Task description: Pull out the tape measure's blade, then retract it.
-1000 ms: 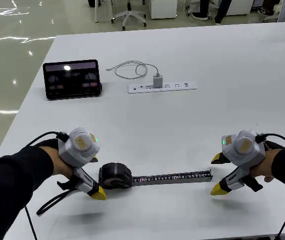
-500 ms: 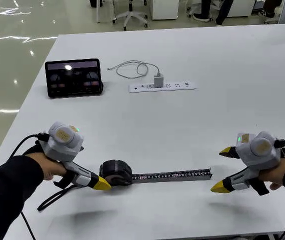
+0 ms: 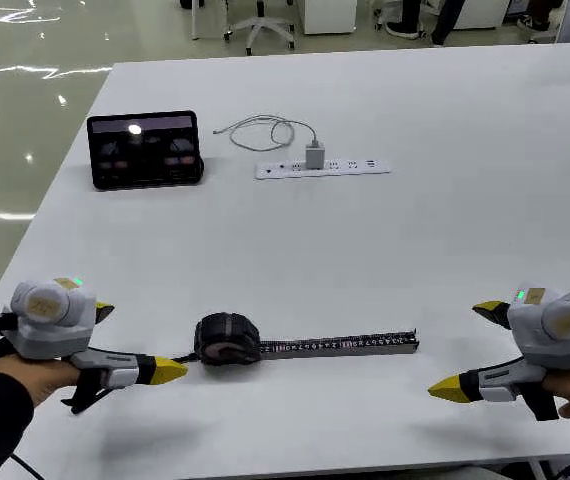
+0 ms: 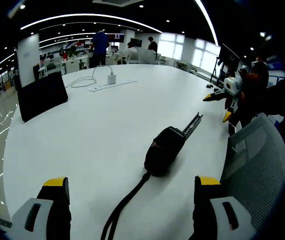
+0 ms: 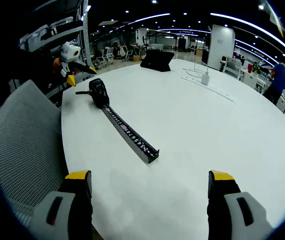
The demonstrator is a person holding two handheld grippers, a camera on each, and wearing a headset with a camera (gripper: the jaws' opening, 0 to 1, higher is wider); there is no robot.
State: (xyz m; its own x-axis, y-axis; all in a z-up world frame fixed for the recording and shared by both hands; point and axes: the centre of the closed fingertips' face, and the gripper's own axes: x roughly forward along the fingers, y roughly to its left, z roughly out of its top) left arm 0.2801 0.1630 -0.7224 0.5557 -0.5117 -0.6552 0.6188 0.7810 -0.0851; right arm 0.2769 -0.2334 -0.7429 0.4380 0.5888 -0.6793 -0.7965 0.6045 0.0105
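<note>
The tape measure (image 3: 228, 338) lies at the near side of the table (image 3: 365, 240). Its blade (image 3: 340, 345) is drawn out and runs left to right, tip pointing right. The left gripper (image 3: 137, 341) hovers just left of the case and the right gripper (image 3: 465, 348) hovers beyond the tip. The jaws of both are apart and grip nothing.

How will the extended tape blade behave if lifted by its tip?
Likely springy, not rigid: the blade is thin and lies flat along the table. Tip-lifted, it would probably sag or buckle. The chunky case probably anchors it.
</note>
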